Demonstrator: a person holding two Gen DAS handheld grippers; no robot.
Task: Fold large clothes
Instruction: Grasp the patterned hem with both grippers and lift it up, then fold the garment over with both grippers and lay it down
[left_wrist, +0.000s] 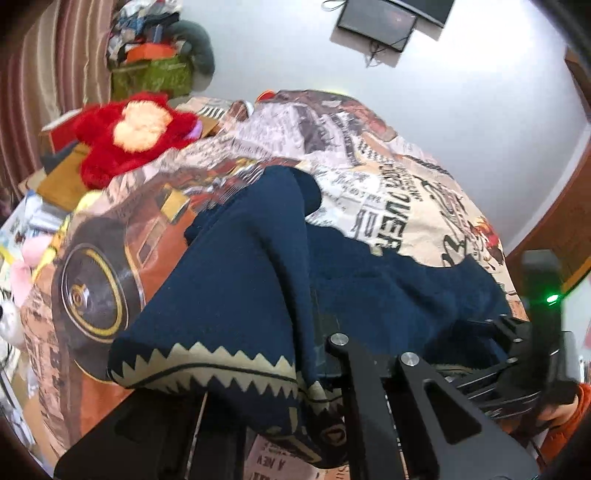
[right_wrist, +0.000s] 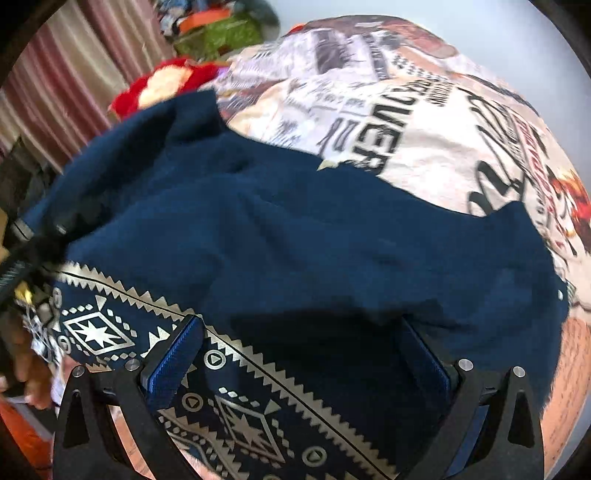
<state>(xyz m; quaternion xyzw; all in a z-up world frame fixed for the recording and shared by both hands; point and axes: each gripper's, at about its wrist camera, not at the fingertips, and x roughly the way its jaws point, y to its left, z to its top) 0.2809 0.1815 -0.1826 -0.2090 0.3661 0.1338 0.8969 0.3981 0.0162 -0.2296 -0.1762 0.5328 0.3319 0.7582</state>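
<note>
A large navy garment (left_wrist: 258, 258) with a cream zigzag and diamond border lies bunched on a bed with a printed cover (left_wrist: 388, 177). In the left wrist view the garment drapes over my left gripper (left_wrist: 306, 373), which is shut on its hem; one finger is hidden under the cloth. In the right wrist view the garment (right_wrist: 295, 240) fills the middle. My right gripper (right_wrist: 306, 354) is open, its blue-padded fingers (right_wrist: 173, 362) wide apart over the patterned border. The right gripper also shows at the right edge of the left wrist view (left_wrist: 535, 350).
A red plush toy (left_wrist: 133, 136) lies at the bed's far left. A green box piled with clutter (left_wrist: 151, 74) stands behind it by striped curtains (left_wrist: 44, 74). A dark screen (left_wrist: 380, 22) hangs on the white wall. A wooden frame (left_wrist: 546, 229) is at right.
</note>
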